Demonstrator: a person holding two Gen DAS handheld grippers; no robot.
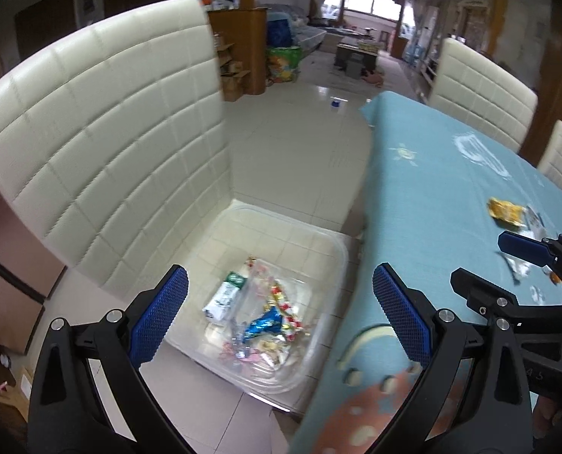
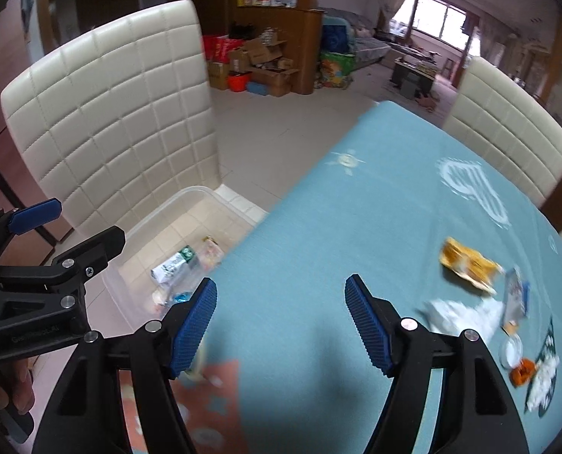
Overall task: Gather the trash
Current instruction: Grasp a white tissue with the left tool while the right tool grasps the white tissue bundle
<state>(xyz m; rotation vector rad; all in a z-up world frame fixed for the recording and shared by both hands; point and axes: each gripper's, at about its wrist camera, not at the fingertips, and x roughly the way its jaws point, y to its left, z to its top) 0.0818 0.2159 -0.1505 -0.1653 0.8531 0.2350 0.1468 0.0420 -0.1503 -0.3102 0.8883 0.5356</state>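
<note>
A clear plastic bin [image 1: 333, 249] sits on a white chair seat beside the table and holds a green-white carton [image 1: 224, 295] and several wrappers. My left gripper [image 1: 281, 302] is open and empty above the bin. My right gripper [image 2: 281, 321] is open and empty above the blue tablecloth [image 2: 318, 227]. A yellow wrapper [image 2: 466, 265], crumpled white paper [image 2: 458, 316], a small packet [image 2: 515, 295] and an orange scrap [image 2: 523, 374] lie on the cloth to its right. The bin [image 2: 190, 196] also shows in the right wrist view. The yellow wrapper [image 1: 506, 210] shows in the left wrist view.
The white quilted chair back [image 1: 103, 143] rises behind the bin. Two more white chairs [image 1: 481, 87] stand at the table's far side. The right gripper [image 1: 523, 249] shows at the left view's right edge. Tiled floor [image 1: 299, 132] lies beyond, with boxes and bags farther back.
</note>
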